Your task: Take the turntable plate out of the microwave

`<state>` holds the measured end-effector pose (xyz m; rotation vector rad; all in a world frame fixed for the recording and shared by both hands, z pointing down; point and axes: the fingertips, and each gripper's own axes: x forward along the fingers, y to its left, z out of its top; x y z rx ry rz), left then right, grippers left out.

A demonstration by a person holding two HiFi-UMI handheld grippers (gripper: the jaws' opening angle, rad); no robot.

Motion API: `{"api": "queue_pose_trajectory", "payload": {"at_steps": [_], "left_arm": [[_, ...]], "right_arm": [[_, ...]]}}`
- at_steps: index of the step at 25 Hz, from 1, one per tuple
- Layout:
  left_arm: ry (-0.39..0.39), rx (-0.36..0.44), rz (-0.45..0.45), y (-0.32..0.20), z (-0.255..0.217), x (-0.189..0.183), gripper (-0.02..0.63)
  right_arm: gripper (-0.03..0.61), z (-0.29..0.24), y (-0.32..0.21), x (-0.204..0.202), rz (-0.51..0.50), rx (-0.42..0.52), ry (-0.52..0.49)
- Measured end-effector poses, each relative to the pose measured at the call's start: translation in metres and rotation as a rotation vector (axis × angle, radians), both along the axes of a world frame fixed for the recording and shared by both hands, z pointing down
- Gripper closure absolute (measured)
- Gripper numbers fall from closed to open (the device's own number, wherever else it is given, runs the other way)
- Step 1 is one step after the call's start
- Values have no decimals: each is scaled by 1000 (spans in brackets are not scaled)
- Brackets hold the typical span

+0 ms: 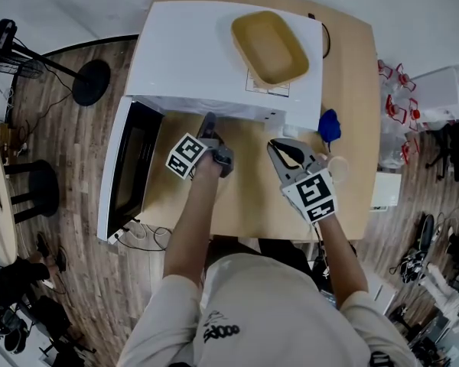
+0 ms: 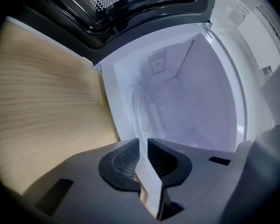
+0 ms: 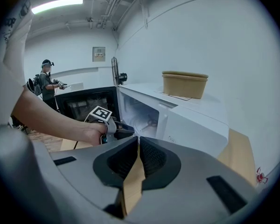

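The white microwave [image 1: 214,52] stands on the wooden table [image 1: 245,205] with its door [image 1: 126,167] swung open to the left. In the left gripper view the clear glass turntable plate [image 2: 142,108] lies in the white cavity. Its near rim runs into the narrow gap between the pads of my left gripper [image 2: 143,146], which is shut on that rim. From above, the left gripper [image 1: 208,121] reaches into the oven's opening. My right gripper [image 1: 279,153] hovers over the table in front of the microwave, shut and holding nothing. Its own view shows the closed right gripper [image 3: 138,146] and the left gripper [image 3: 125,129] at the opening.
A brown paper tray [image 1: 269,46] sits on top of the microwave. A blue object [image 1: 329,125] and a pale cup [image 1: 339,167] lie at the table's right side. A cable hangs near the door's corner. A person [image 3: 47,83] stands far off in the room.
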<state>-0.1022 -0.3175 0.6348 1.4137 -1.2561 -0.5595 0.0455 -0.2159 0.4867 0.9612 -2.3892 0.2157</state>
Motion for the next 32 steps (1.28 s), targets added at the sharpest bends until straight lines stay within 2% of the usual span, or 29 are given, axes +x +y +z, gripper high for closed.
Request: {"api": "queue_pose_trajectory", "payload": {"at_steps": [6,10,16,32], "left_arm": [[62,-1,-45,0,0,1,565],[46,-5,-38,3,0,3,569],[79,-21,-53,5,-1,3,578],[97,26,-76,9,-11,7,583]], "right_arm": [[571,1,1,4,12,-7,-7],[571,2,0,3,15,-7,-14],[571,3,3,3,17,-9,-12],[571,-2,8,9,33,-1,-16]]}}
